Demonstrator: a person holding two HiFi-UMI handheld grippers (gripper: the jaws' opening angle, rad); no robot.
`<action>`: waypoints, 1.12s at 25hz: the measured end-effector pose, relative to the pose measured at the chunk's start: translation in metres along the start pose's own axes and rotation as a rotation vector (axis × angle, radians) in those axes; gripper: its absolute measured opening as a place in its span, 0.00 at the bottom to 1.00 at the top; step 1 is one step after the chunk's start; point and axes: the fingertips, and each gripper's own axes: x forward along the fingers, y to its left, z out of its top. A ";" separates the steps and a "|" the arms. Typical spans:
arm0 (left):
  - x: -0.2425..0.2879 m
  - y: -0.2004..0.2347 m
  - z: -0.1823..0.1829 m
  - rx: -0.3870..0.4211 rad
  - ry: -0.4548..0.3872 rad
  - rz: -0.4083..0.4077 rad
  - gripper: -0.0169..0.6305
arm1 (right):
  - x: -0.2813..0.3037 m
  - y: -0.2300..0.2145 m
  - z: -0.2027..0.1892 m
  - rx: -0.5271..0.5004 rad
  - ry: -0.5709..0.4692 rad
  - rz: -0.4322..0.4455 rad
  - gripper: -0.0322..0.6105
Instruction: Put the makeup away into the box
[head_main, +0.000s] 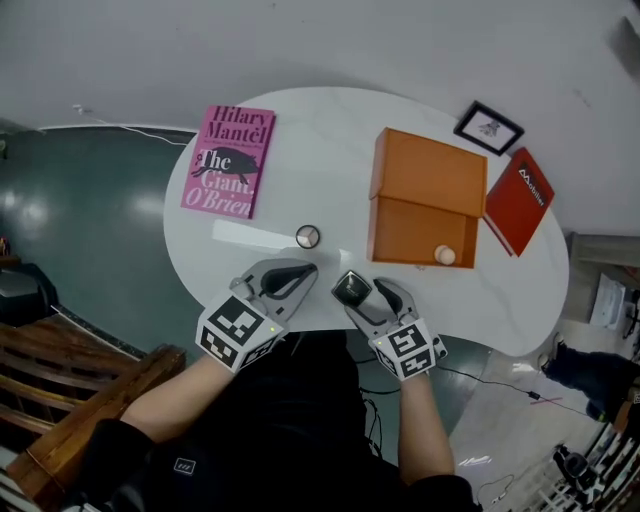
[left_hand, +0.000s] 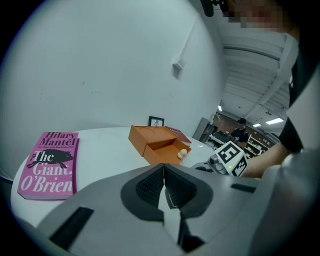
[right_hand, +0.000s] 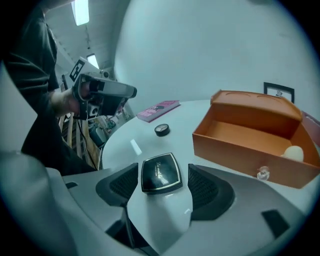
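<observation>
The right gripper (right_hand: 163, 186) hangs low over the near edge of a white table (head_main: 325, 130), its jaws spread wide. A black square compact (right_hand: 160, 173) lies flat on the tabletop between the two ribbed pads, which stand clear of it on either side. Gold script runs across the compact's lid, too small to read.

Beside it, the left gripper (left_hand: 164, 186) hovers with its jaws pressed together and nothing between them.

A small round black makeup pot (head_main: 308, 237) sits on the table just beyond the two grippers. To the right of it stands the open orange box (head_main: 410, 228), its lid tipped back, with a cream-coloured rounded item (head_main: 445, 255) resting in its near right corner.

At the table's far left lies a pink book (head_main: 230, 160), its cover reading "Hilary Mantel" and "The Giant, O'Brien". A red book (head_main: 518, 200) lies just beside the box on its right, its white lettering illegible, with a small black-framed picture (head_main: 488, 127) beyond it.
</observation>
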 end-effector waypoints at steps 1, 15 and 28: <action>0.000 0.000 -0.002 -0.004 0.002 -0.001 0.05 | 0.005 0.003 -0.003 -0.031 0.025 0.000 0.48; -0.026 0.017 0.020 -0.045 -0.083 -0.011 0.05 | 0.035 0.010 -0.025 -0.176 0.238 -0.087 0.48; -0.078 0.015 0.047 -0.035 -0.227 -0.027 0.05 | -0.011 0.016 0.012 -0.142 0.200 -0.168 0.48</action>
